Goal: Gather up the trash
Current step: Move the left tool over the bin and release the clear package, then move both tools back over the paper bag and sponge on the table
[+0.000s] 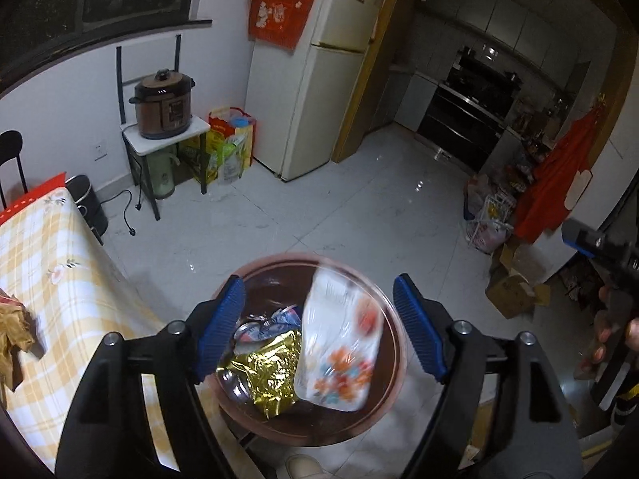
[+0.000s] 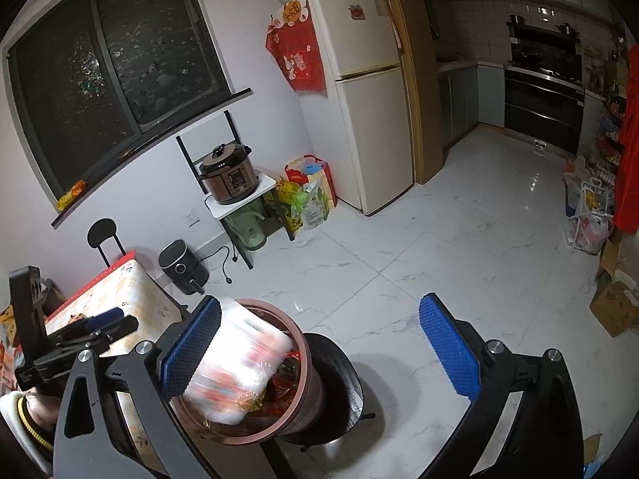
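Observation:
A round brown trash bin (image 1: 393, 391) stands on a black stool beside the table. It holds a gold foil wrapper (image 1: 271, 371), crushed cans (image 1: 255, 329) and a white floral plastic pack (image 1: 339, 343), which is blurred in the bin mouth. My left gripper (image 1: 319, 329) is open above the bin, with nothing between its fingers. In the right wrist view the same pack (image 2: 235, 371) shows blurred over the bin (image 2: 303, 391). My right gripper (image 2: 319, 353) is open, its left finger (image 2: 191, 351) beside the pack.
A table with a yellow checked cloth (image 1: 60, 279) lies to the left, with brown wrappers (image 1: 16, 331) on it. A fridge (image 1: 319, 80), a rice cooker on a stand (image 1: 163, 107), bags and cardboard boxes (image 1: 515, 291) stand around the white tiled floor (image 2: 459, 263).

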### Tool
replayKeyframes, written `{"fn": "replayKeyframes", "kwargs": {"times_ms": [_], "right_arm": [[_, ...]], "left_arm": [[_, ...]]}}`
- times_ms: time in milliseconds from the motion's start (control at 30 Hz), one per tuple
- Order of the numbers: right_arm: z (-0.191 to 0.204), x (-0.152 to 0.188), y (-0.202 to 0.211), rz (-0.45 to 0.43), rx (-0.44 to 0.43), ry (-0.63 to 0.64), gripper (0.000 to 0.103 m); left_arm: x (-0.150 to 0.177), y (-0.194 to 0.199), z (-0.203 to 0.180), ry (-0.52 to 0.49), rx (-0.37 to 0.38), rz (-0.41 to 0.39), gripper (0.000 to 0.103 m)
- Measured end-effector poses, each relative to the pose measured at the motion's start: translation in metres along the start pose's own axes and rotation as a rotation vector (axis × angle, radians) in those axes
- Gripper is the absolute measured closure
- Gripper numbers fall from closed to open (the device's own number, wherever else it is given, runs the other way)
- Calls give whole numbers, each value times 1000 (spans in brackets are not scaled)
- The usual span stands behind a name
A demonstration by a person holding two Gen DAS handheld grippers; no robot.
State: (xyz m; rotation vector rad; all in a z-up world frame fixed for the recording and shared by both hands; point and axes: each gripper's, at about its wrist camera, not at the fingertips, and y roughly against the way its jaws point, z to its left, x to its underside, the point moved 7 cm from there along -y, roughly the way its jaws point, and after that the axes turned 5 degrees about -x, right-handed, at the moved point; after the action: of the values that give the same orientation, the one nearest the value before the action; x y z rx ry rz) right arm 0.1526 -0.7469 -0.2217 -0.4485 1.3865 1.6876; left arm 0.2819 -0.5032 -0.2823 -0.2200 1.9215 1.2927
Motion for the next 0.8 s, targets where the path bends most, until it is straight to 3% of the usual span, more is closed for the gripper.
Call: {"fn": "replayKeyframes", "kwargs": {"times_ms": [233,267,367,600,800], "right_arm": [[20,-11,-2,-23,-53,15,5],[27,-14,-4,-25,-65,22,5],[47,-20,-7,-31,-99,46,5],[111,-26,-24,-16,-199,110,5],[197,-11,-50,40,-274,176,5]], "left_arm": [[-16,45,27,51,-44,-66,16],[-17,54,32,55,-56,-77,9],[-19,86,56,76,-108,-119,7],[-2,187,153,225,-315,-207,6],[45,275,251,370,-479,-246,6]]}}
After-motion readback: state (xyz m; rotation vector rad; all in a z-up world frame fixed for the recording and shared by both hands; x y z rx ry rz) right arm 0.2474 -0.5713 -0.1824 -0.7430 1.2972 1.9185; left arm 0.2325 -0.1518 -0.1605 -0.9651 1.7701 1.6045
